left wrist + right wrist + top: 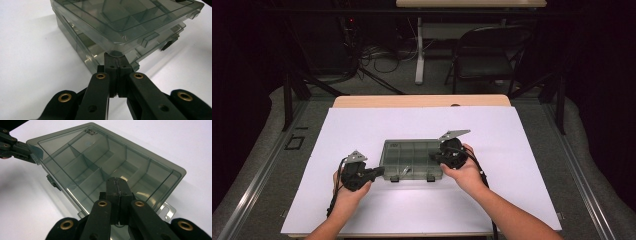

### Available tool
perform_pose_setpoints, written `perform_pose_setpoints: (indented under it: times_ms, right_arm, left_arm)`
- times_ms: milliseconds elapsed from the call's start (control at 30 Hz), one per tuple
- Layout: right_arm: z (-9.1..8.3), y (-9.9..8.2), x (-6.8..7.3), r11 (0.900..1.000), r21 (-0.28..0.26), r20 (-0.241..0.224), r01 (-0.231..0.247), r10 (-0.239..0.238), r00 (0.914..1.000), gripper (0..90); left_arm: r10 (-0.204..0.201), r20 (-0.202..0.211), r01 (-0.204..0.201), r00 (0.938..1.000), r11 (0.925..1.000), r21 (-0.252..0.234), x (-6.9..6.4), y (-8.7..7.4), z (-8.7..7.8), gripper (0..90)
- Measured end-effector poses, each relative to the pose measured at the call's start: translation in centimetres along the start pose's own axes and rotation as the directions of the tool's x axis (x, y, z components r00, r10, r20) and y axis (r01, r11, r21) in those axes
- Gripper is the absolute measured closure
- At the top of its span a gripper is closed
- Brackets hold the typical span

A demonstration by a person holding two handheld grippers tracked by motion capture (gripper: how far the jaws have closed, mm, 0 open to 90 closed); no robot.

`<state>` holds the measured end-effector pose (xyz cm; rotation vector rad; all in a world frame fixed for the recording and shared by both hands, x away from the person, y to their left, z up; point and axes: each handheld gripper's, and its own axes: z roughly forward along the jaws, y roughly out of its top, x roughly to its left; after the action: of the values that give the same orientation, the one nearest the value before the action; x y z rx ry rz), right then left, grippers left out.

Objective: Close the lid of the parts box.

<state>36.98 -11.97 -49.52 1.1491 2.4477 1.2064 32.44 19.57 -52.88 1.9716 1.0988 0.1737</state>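
high view: compartment box (412, 159) lies long axis left-right, latches facing the person.

In the high view the right gripper (435, 158) and the hand holding it are covering the right end of the compartment box (409, 157). In the left gripper view the picture's top edge is cutting off the box's far side. The lid's small lettering (91, 131) is staying too blurred to read.

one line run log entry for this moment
left tool: shut, at organizer box lid corner | right tool: shut, over lid
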Motion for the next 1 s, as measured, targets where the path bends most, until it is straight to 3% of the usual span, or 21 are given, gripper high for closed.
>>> perform_pose_setpoints:
  times_ms: [1000]
  right_arm:
    - [0.8, -1.4, -0.1, 0.9994, 0.032, -0.012, -0.011, 0.011, 0.9999, 90.0]
  left_arm:
    - [-0.003, -0.008, 0.003, 1.0000, 0.9995, 0.032, 0.2, -1.3, -0.2, 89.5]
